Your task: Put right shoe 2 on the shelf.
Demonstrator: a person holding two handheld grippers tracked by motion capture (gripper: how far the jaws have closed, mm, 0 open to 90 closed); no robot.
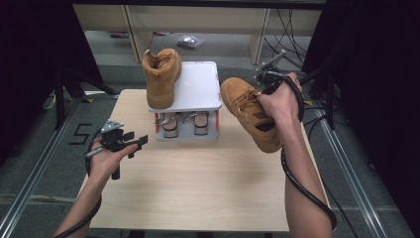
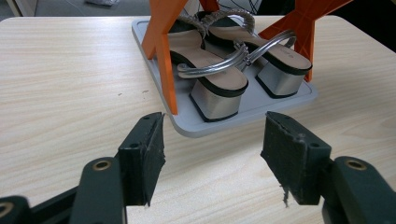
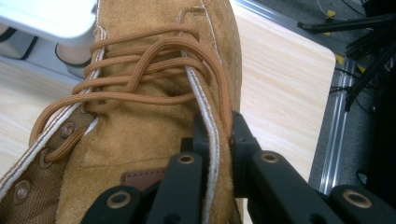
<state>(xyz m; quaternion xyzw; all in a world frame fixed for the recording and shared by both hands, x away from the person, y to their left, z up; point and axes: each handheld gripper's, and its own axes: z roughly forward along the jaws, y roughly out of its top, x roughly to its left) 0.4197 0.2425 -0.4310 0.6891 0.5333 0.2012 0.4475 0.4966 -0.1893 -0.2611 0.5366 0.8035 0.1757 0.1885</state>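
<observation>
A tan suede boot (image 1: 250, 114) hangs tilted above the table's right side, held by my right gripper (image 1: 265, 94). In the right gripper view the jaws are shut on the boot's (image 3: 154, 93) laced edge, my right gripper (image 3: 217, 128) pinching the white-stitched eyelet strip. A second tan boot (image 1: 161, 77) stands upright on the top shelf of a small white rack (image 1: 198, 89). My left gripper (image 1: 136, 141) hovers open over the table's left part, left of the rack. Its jaws (image 2: 212, 149) stand wide apart with nothing between them, facing the rack's base tray (image 2: 187, 126).
A pair of silver heeled sandals (image 2: 224, 60) sits on the rack's lower tray between orange legs (image 2: 163, 46). The wooden table (image 1: 198, 183) ends at metal rails on both sides. Cables and black stands lie at the right beyond the table edge.
</observation>
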